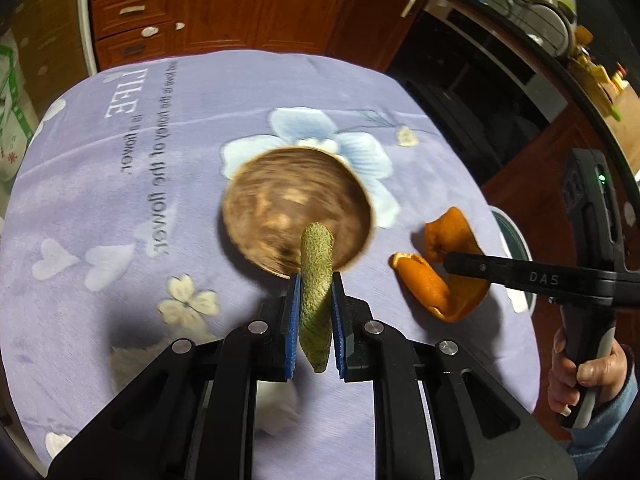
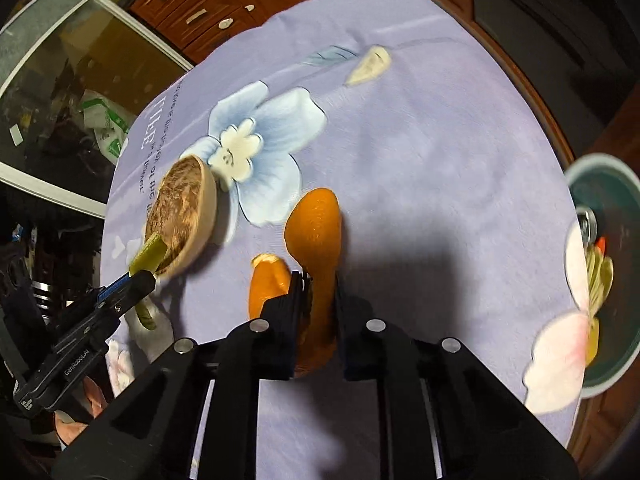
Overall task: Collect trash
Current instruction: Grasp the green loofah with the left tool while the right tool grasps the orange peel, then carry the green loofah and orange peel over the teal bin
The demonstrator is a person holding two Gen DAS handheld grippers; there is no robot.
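Two grippers, one green peel, one orange peel. One wooden bowl on the table. One bin off its right edge.

Left gripper: blue-padded fingers closed on a green melon rind strip, which stands up between them.
Wooden bowl: just beyond the strip's far tip, on the lilac flowered tablecloth; blurred.
Orange peel: right of the bowl, curled, lying on the cloth.
Right gripper: reaches in from the right, its tip at the peel; finger spacing not readable here.
Right hand: grasps the gripper's handle at the right edge.
Far background: brown wooden cabinets.
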